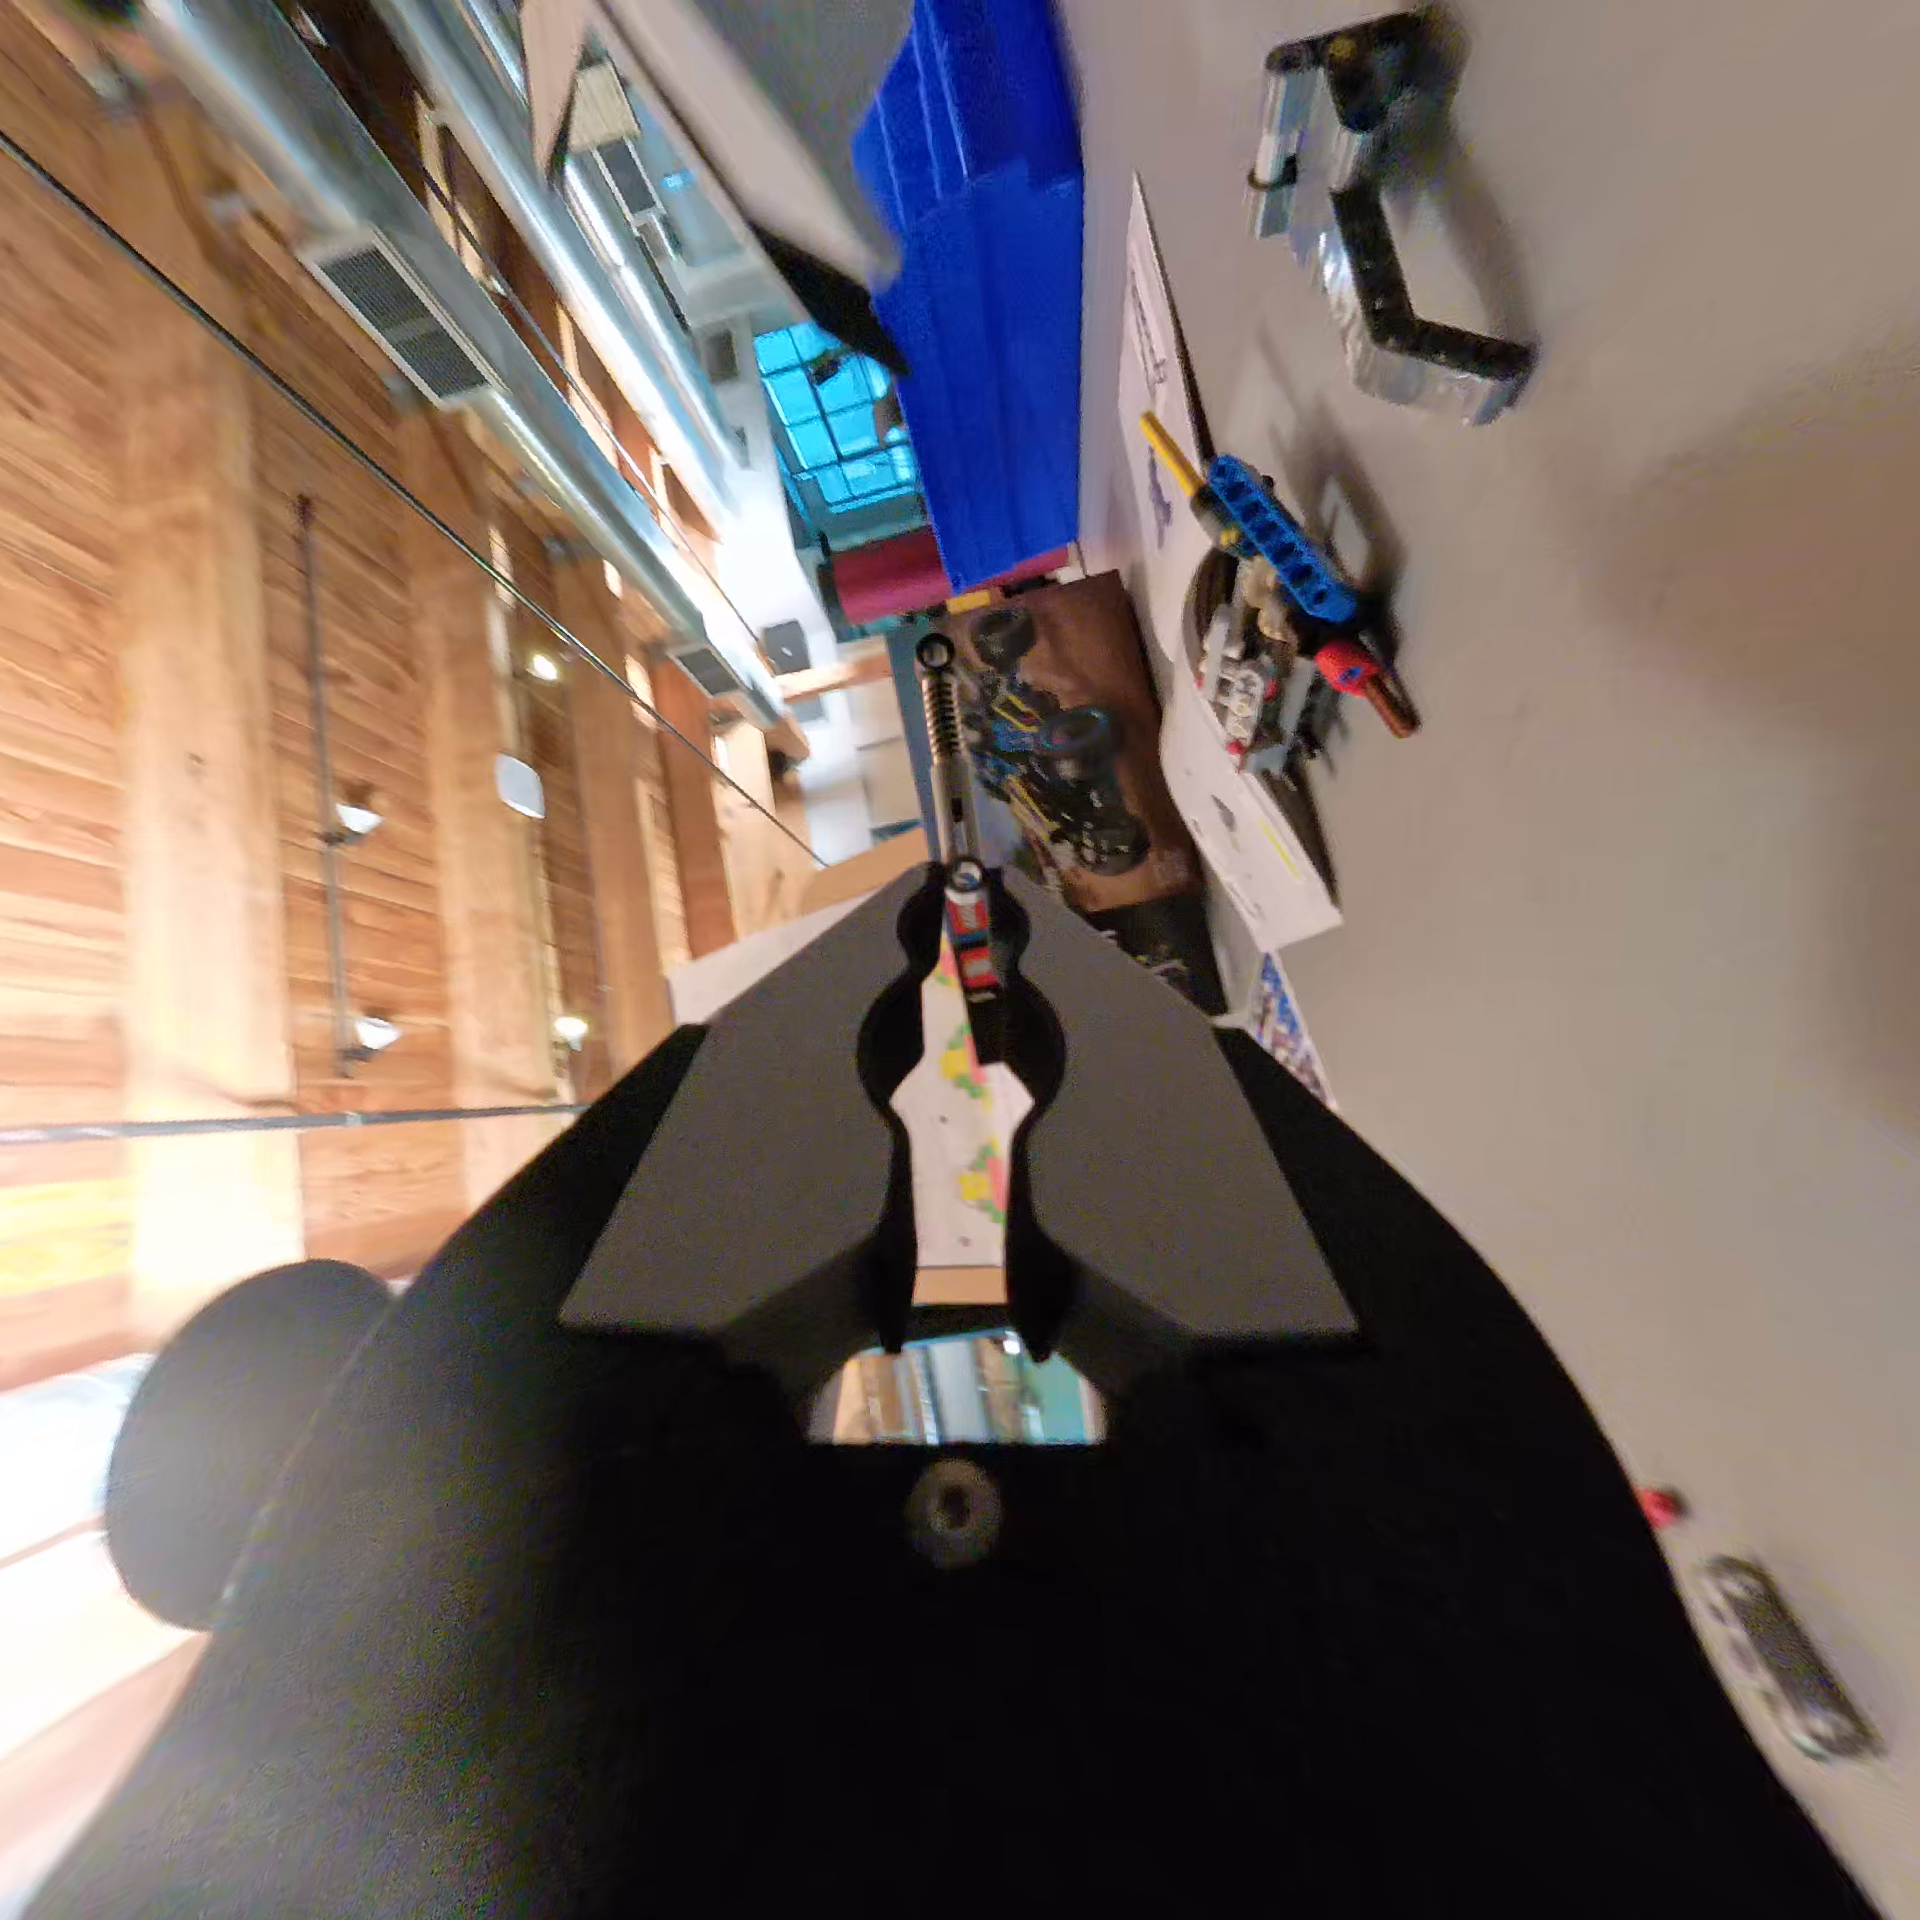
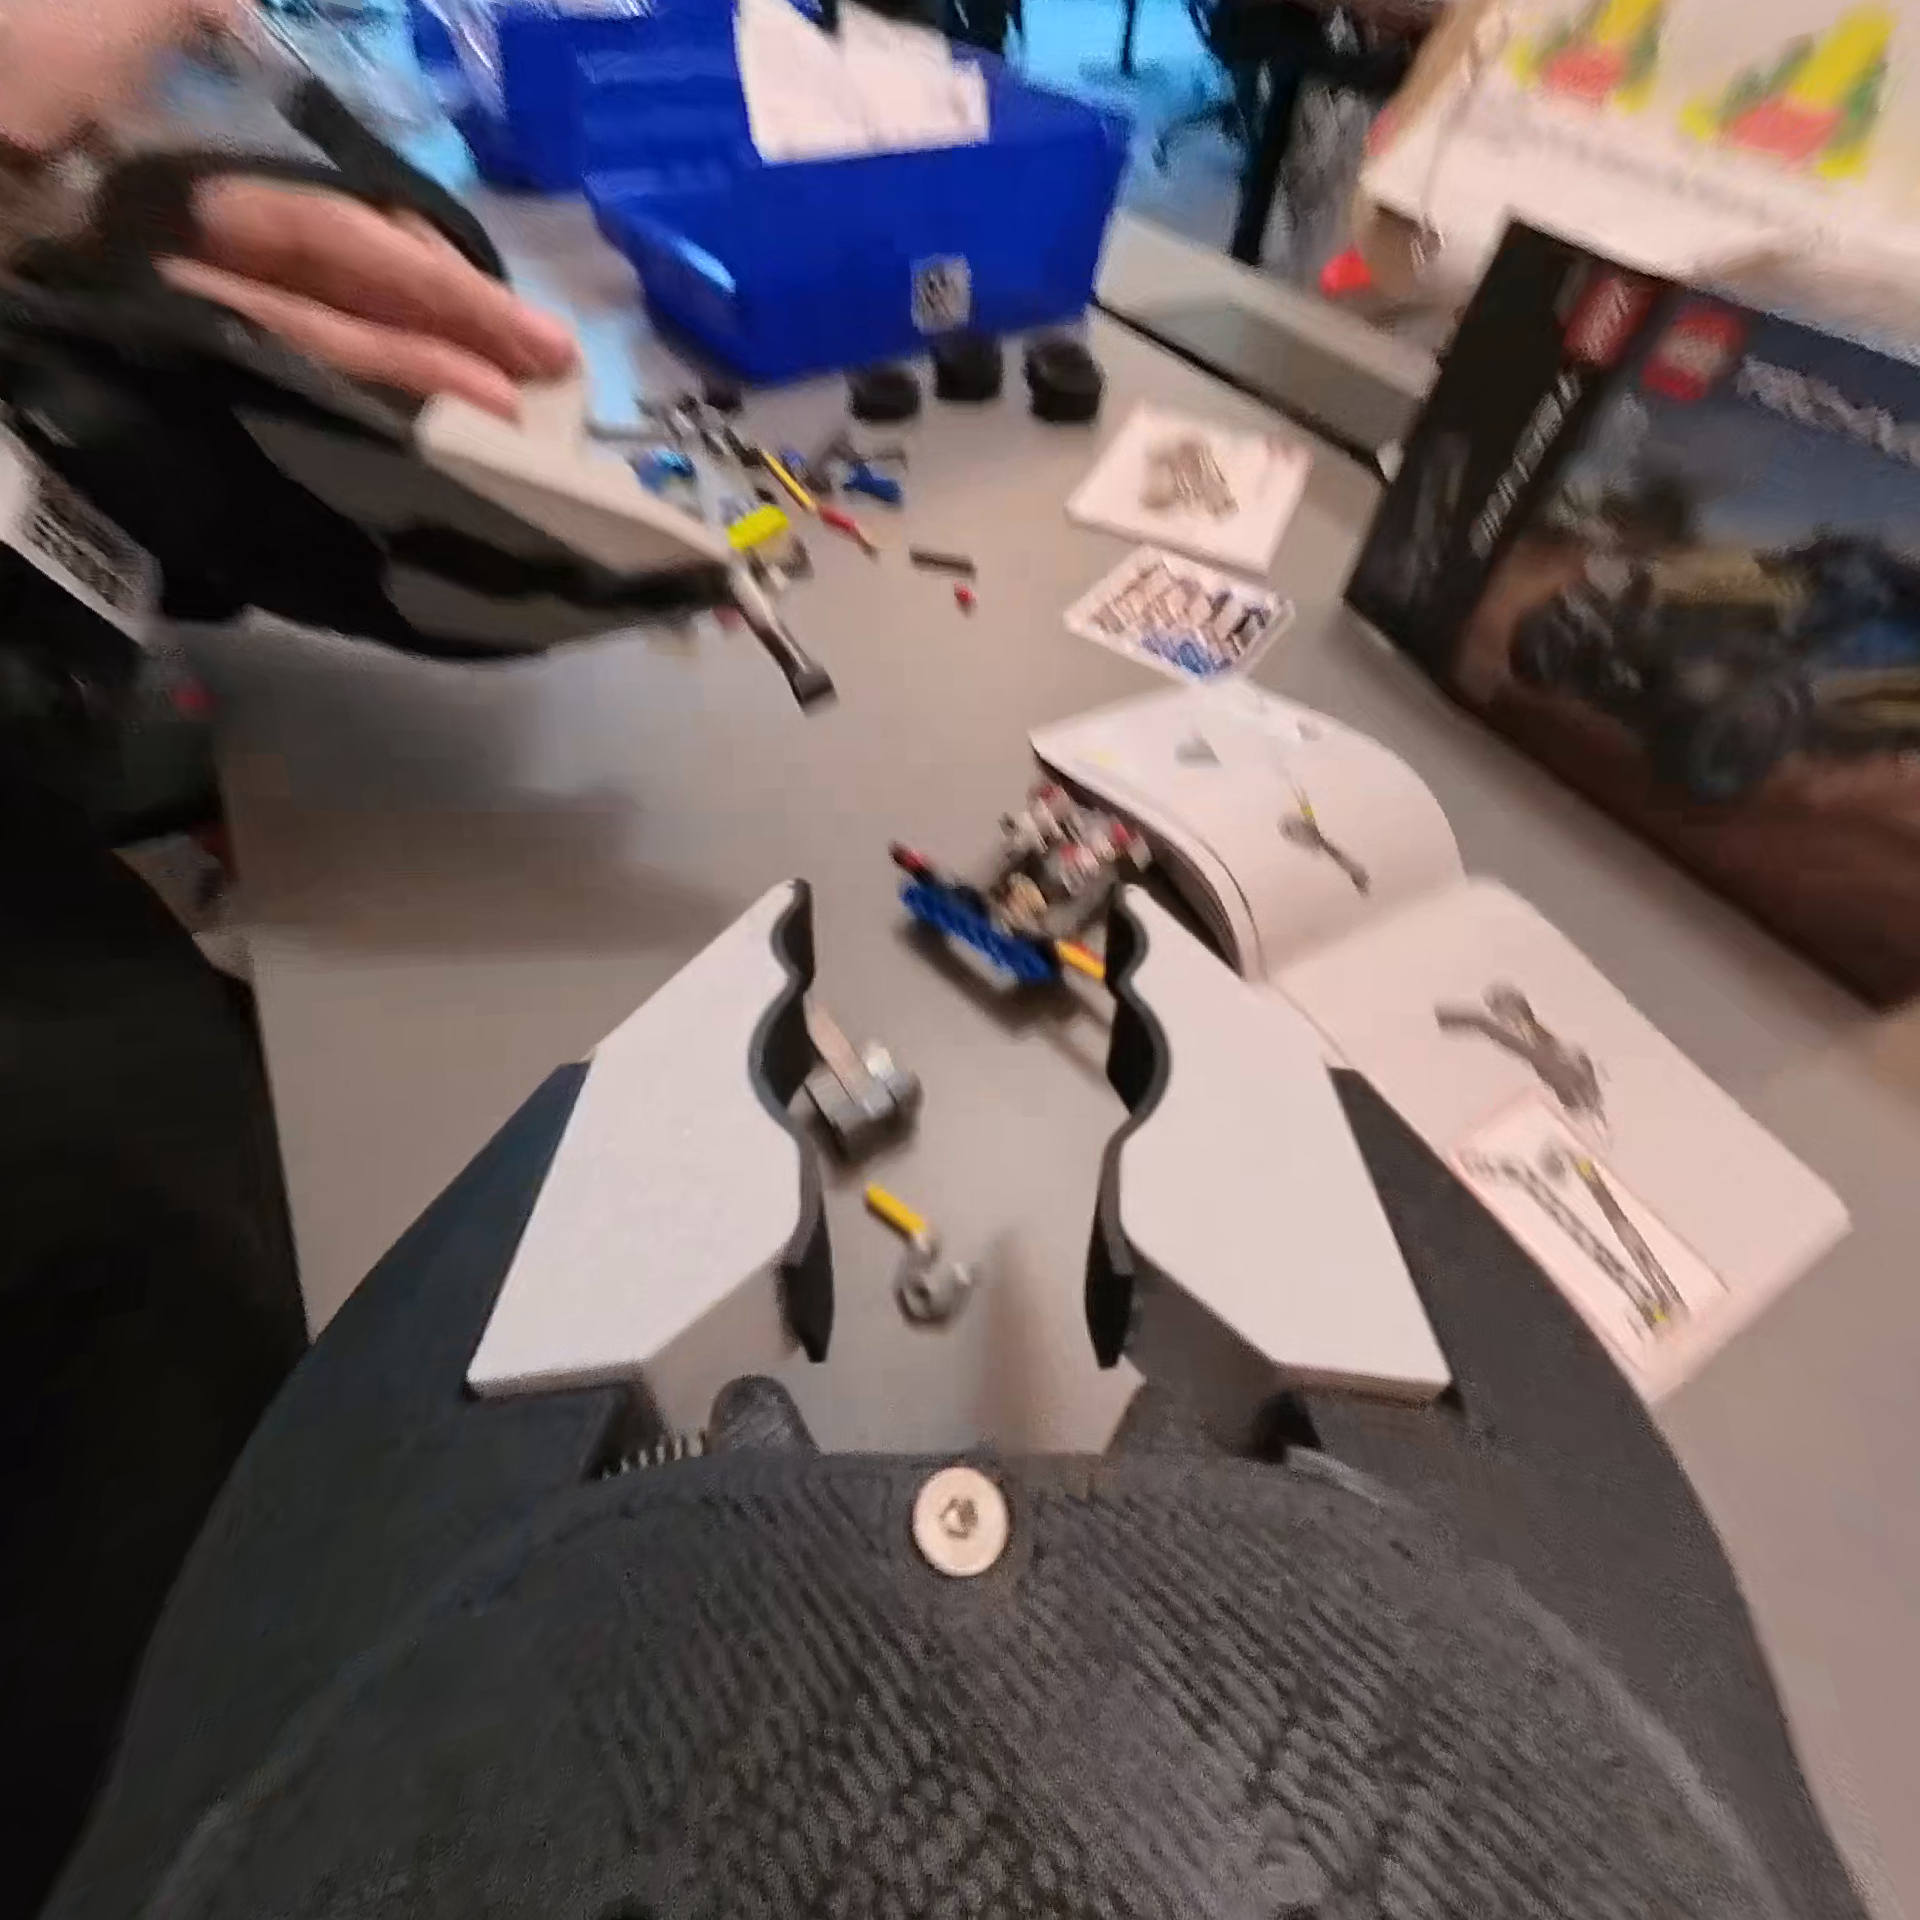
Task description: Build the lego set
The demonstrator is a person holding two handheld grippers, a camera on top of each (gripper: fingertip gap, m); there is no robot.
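Left tongs [image 1: 966, 894] pinched a shock absorber [image 1: 951, 748] by its tip — probably for fitting. Right tongs [image 2: 961, 935] gaped wide over the table [image 2: 520, 831], just short of the chassis [image 2: 1023, 883] — likely to steady it.

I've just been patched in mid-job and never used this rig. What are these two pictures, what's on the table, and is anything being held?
There is no robot arm. A person holds a two-finger hand-held gripper in each hand, and each has a camera looking along its fingers.

The left wrist view is rolled sideways, so the table runs up the right edge. The left hand-held gripper is shut on a thin shock absorber with a spring, raised off the table.

The right wrist view looks down at the table. The right hand-held gripper is open and holds nothing. Beyond its tips lies a part-built model with a blue beam, beside an open instruction booklet. Nearer lie a grey piece and a yellow axle. Farther off are loose parts, black tyres, a blue bin and the set's box.
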